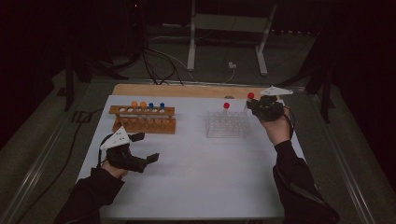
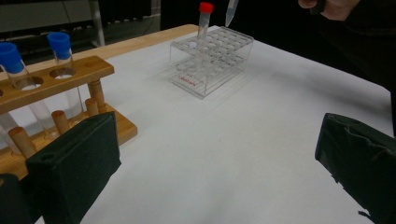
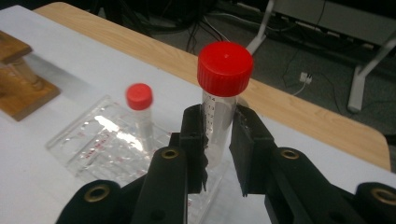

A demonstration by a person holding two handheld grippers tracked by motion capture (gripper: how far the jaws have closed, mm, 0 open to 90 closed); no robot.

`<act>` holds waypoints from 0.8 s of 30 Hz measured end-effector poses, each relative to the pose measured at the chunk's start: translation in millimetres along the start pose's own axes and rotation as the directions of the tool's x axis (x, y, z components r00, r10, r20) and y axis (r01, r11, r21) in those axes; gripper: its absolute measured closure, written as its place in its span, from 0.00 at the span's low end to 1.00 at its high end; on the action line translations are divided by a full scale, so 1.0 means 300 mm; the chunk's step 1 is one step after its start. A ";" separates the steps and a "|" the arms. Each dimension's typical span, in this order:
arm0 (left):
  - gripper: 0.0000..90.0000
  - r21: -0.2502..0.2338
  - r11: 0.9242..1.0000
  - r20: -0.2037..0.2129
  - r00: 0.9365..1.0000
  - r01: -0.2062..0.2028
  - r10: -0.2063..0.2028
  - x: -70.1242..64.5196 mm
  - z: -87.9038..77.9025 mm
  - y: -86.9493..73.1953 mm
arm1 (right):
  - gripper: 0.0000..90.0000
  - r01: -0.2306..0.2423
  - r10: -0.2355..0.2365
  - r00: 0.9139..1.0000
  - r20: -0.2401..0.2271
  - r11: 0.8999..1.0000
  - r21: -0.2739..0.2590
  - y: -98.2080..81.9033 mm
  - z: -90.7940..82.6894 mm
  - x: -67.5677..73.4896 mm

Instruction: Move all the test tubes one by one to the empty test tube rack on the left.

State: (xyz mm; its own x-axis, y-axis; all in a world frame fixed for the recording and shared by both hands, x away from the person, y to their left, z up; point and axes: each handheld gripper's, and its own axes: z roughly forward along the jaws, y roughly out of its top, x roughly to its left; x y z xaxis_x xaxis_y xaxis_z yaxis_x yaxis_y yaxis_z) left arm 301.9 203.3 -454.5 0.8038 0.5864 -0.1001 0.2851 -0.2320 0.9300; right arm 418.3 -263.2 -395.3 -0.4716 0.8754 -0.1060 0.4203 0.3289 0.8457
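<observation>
Toward two o'clock on the white surface (image 1: 196, 172), the right claw (image 1: 258, 105) pinches a clear red-capped tube (image 3: 223, 100) just below its cap, pads pressed against both sides of the barrel. That tube hangs upright with its pointed tip clear above the far corner of the transparent rack (image 1: 227, 124), as the left gripper view shows. A second red-capped tube (image 1: 226, 108) stands in the rack's back row, near the held one but apart from it. Over at ten o'clock sits the wooden rack (image 1: 144, 119) with two orange-capped and two blue-capped tubes (image 2: 60, 46) upright in its holes. Down at seven o'clock the left claw (image 1: 145, 148) hovers just above the surface with its jaws spread wide and nothing between them, beside the wooden rack's near end.
</observation>
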 end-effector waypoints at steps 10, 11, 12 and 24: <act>0.01 0.013 1.000 0.010 1.000 -0.013 0.013 -0.026 0.004 0.024 | 0.84 0.056 -0.059 0.994 -0.089 0.998 -0.040 0.017 -0.077 0.093; 0.01 0.018 1.000 0.012 1.000 -0.013 0.012 -0.030 0.006 0.027 | 0.84 0.058 -0.062 0.993 -0.103 0.997 -0.044 0.016 -0.081 0.104; 0.01 0.024 1.000 0.012 1.000 -0.015 0.014 -0.034 0.009 0.031 | 0.84 0.066 -0.071 0.991 -0.117 0.997 -0.046 0.014 -0.085 0.115; 0.01 0.030 0.999 0.041 0.998 -0.040 0.039 -0.062 0.022 0.067 | 0.84 0.161 -0.167 0.953 -0.253 0.986 -0.041 -0.038 -0.098 0.295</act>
State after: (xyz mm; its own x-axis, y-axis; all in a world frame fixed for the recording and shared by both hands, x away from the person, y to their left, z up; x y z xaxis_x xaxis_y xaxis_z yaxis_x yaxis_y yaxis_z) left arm 296.2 182.5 -436.2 0.8351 0.5446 -0.0781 0.2681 -0.2788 0.9222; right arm 348.9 -200.1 -399.0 -0.7158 0.6897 -0.1093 0.3068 0.4512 0.8380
